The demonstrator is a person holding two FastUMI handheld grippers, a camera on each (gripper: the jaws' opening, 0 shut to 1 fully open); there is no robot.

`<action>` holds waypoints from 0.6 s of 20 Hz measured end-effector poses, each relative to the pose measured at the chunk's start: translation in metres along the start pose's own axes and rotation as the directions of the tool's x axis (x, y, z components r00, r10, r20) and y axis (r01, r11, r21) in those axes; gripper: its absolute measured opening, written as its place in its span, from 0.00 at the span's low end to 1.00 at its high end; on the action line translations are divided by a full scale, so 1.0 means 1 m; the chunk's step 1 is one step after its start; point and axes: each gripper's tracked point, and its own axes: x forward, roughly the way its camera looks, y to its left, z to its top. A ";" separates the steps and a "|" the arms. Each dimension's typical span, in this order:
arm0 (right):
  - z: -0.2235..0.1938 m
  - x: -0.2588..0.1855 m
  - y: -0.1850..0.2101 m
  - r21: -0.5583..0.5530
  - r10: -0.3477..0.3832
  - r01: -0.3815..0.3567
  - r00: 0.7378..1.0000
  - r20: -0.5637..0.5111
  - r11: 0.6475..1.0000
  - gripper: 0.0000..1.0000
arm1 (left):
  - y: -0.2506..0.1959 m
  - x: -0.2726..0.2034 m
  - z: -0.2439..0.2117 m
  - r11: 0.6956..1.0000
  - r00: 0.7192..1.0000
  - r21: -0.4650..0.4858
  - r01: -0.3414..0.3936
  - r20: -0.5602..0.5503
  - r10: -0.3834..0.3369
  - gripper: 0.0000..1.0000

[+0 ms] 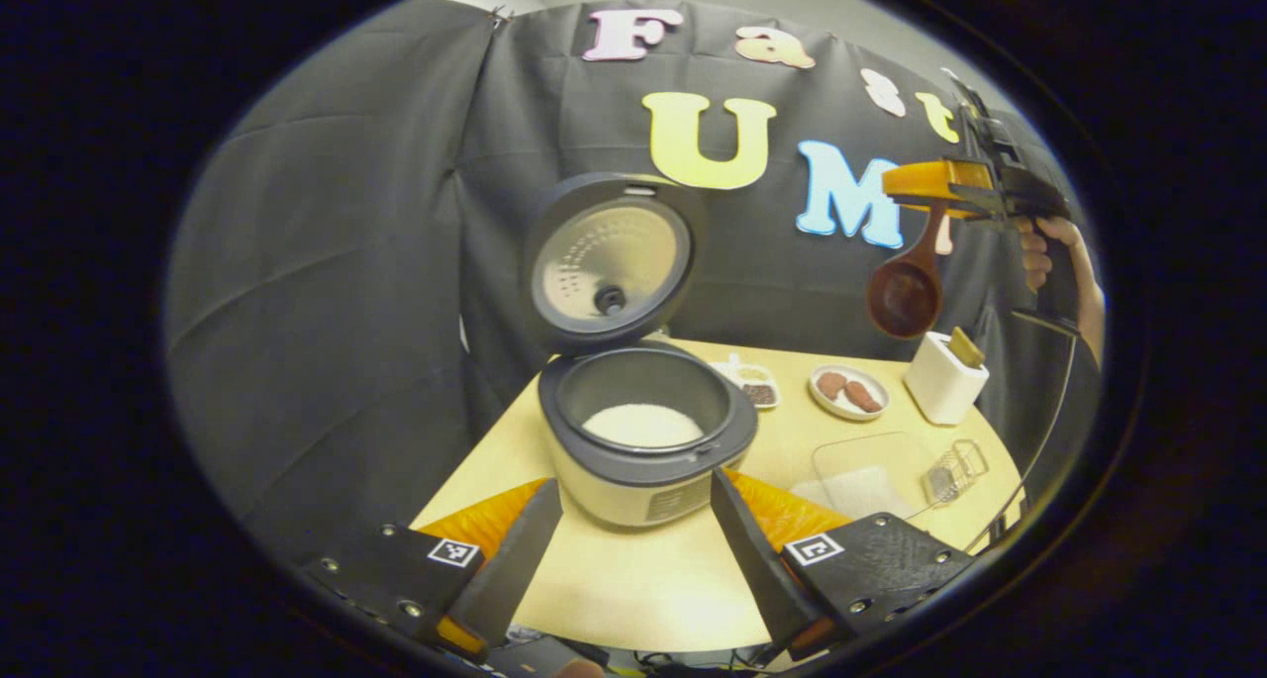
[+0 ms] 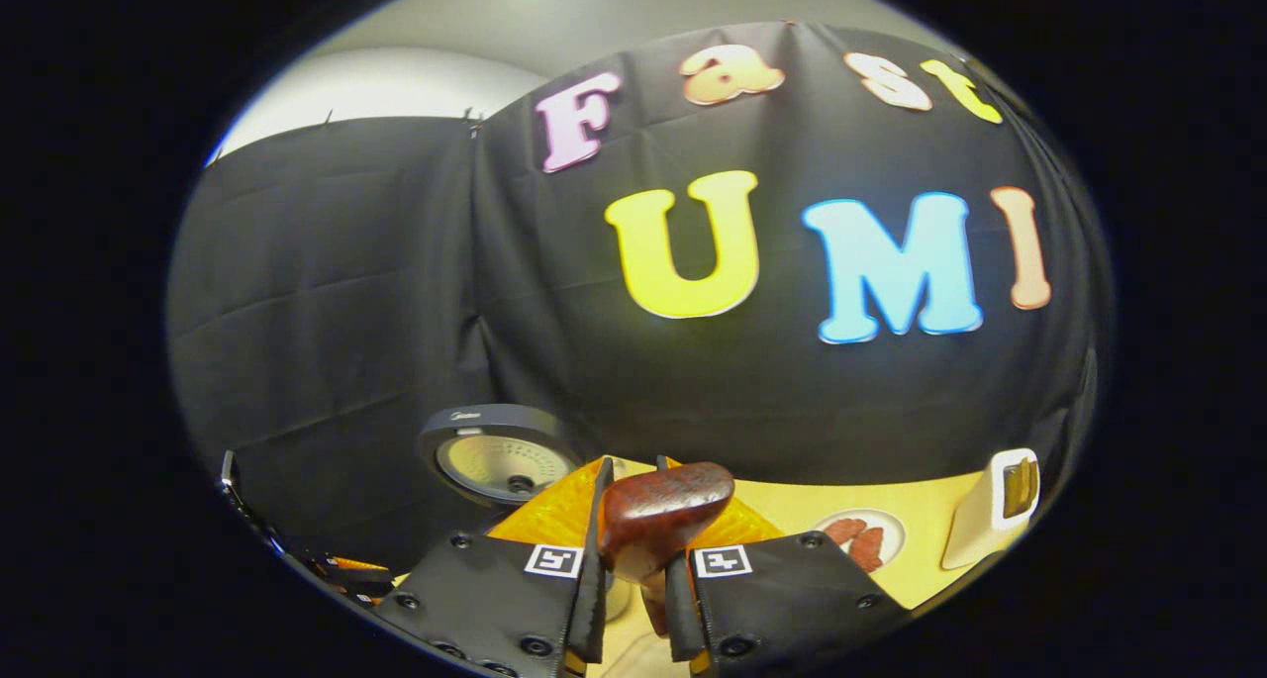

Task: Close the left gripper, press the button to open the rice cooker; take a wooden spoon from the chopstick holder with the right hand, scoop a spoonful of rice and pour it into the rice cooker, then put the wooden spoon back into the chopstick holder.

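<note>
In the left gripper view, upper right, the right tool (image 1: 955, 195) is closed on the handle of the wooden spoon (image 1: 906, 287). Its long axis hangs nearly vertical, with the round, dark, smooth bowl pointing down, above the white square chopstick holder (image 1: 942, 379). The left tool (image 1: 633, 549) is wide open and holds nothing. Beyond it, at the centre, the rice cooker (image 1: 643, 431) stands on the pale table (image 1: 643, 579) with its lid up and white rice inside.

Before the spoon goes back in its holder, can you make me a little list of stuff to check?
1. Grey rice cooker lid open: ok.
2. White rice in its pot: ok.
3. Right gripper clamped on the brown wooden spoon: ok.
4. Spoon bowl empty: cannot tell.
5. White boxy chopstick holder upright under the spoon: ok.
6. Left gripper open, away from the cooker: ok.
</note>
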 end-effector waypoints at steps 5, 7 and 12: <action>-0.007 -0.055 -0.113 0.256 -0.126 0.123 0.992 -0.007 0.959 0.27 | -0.078 0.010 0.014 0.999 0.999 0.006 0.054 0.007 -0.054 0.96; -0.023 -0.077 -0.157 0.323 -0.180 0.178 0.983 -0.023 0.930 0.27 | -0.101 0.011 0.016 0.997 0.997 0.039 0.070 0.009 -0.071 0.95; -0.076 -0.123 -0.235 0.445 -0.275 0.292 0.956 -0.103 0.847 0.27 | -0.144 0.012 0.016 0.998 0.999 0.059 0.039 0.000 -0.039 0.96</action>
